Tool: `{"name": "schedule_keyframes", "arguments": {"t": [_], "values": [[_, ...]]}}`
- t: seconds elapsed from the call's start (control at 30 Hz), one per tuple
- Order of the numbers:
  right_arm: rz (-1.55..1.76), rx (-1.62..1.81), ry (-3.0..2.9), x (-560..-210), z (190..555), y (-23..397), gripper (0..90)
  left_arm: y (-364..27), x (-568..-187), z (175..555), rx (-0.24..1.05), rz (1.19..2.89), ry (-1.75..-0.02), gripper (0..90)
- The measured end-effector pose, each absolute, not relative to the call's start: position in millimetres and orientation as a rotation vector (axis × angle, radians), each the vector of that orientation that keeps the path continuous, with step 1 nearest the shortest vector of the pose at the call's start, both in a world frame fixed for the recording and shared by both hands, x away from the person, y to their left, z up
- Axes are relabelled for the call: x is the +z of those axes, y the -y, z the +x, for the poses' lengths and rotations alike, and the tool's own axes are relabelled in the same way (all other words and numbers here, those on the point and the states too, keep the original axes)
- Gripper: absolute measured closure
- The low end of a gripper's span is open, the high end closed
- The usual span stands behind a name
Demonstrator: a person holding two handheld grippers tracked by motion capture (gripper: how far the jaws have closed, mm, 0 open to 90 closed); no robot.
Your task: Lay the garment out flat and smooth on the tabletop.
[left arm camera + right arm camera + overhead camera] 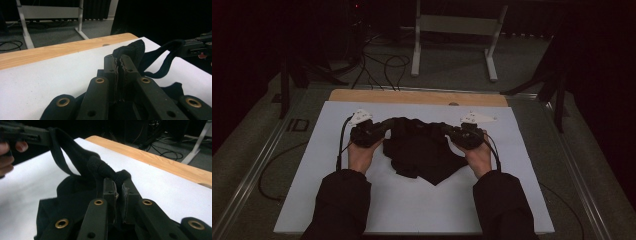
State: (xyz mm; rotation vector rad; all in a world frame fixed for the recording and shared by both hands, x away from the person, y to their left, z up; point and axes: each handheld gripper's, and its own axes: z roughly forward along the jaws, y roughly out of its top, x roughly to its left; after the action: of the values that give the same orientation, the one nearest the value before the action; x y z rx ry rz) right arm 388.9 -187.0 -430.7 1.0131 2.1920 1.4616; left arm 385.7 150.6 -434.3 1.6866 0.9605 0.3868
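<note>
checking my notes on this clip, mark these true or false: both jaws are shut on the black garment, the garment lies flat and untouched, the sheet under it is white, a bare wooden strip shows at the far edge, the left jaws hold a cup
1. Both grippers are shut on the black garment: true; left gripper and right gripper each pinch its edge.
2. The garment lies flat and untouched: false; it is bunched, its upper edge held between the grippers.
3. The sheet under it is white: true.
4. A bare wooden strip shows at the far edge: true.
5. The left jaws hold a cup: false; they hold black fabric.
</note>
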Motion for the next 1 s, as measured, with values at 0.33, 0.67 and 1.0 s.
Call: {"name": "schedule_keyframes", "arguments": {"t": [0.33,0.67,1.0], "values": [[1.09,1.446,-2.142,-423.5,426.7,187.1,83.4,-153.4,-433.5,419.7,0.36,1.64,-1.026,85.5],[1.124,1.39,-2.145,-423.9,458.5,180.8,83.4,-151.9,-442.7,446.9,0.331,1.596,-1.097,85.5],[1.204,1.357,-2.137,-436.4,476.7,185.7,83.4,-145.2,-449.0,465.9,0.334,1.591,-1.161,85.5]]}}
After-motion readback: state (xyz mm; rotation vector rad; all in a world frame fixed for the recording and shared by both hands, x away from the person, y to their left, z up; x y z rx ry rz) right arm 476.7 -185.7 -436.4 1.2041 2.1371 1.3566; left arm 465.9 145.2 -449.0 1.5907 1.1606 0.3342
